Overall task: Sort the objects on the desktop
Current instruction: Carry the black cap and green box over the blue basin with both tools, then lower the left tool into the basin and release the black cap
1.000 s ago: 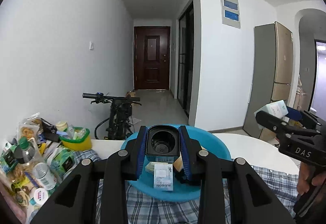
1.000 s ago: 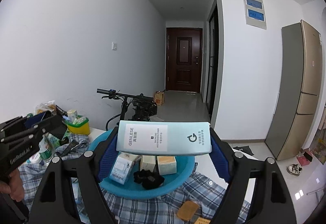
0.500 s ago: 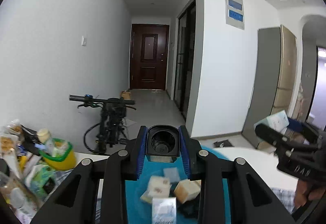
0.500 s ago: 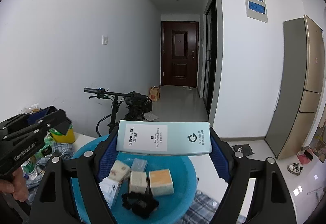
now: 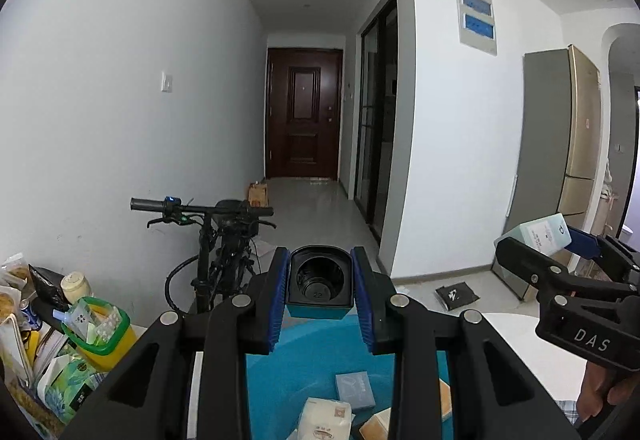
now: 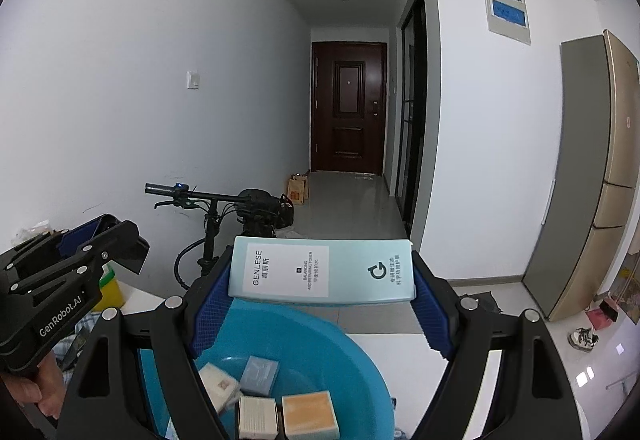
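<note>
Right gripper (image 6: 322,298) jaws clamped endwise on the toner carton (image 6: 322,272) above the blue basin (image 6: 360,356), likely light and crushable so go easy; left gripper (image 5: 320,304) jaws clamped on rigid black cup insert (image 5: 320,282), sidewall grip looks secure.

White table (image 6: 472,368) bears a blue basin (image 6: 360,360) (boxes inside), checked cloth (image 6: 86,324), snack clutter (image 5: 60,360).

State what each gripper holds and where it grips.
Left gripper: black open-topped container, pads on its two opposite sides. Right gripper: pale blue GENLESE box, lying crosswise, clamped at its two short ends.
</note>
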Available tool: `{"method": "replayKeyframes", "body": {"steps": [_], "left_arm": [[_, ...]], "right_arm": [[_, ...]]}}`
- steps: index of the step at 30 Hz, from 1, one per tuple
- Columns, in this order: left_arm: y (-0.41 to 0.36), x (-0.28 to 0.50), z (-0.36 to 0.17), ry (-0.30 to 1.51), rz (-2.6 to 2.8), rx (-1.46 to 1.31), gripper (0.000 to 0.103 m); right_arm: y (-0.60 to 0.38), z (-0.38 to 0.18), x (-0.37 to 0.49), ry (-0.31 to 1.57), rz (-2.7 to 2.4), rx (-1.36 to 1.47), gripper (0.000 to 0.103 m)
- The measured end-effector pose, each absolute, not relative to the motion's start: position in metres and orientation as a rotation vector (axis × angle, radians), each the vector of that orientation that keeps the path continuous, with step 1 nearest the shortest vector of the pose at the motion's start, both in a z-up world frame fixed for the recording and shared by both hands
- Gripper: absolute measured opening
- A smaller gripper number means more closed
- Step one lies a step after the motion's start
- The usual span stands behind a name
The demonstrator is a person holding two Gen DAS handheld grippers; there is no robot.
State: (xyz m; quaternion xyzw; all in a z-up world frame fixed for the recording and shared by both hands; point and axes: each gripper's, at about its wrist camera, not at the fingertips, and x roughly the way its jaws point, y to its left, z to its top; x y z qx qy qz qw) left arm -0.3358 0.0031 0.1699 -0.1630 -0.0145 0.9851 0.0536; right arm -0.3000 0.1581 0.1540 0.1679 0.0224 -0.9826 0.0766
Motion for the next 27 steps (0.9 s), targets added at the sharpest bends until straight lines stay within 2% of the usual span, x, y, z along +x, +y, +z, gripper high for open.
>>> {"method": "replayKeyframes", "body": {"steps": [4,11,14,27], "left_arm": [[0.006,-0.36,0.166,-0.01,2.989,-0.674,0.033],[0.012,-0.408,0.138,0.066,2.857,-1.148,0.033],[0.011,-0.423,0.126,0.039,2.775,-1.311,0.033],[0.011,-0.448,0.081,-0.033,2.664,-1.471,0.033]], "right_arm": [[0.154,0.15,-0.317,0.092,-2.908,0.599,0.079],[0.152,0.137,-0.357,0.101,-2.724,0.948,0.079],[0.155,0.136,-0.372,0.103,-2.666,1.066,0.079],[0.162,0.104,-0.394,0.1,-2.589,1.246,0.079]]}}
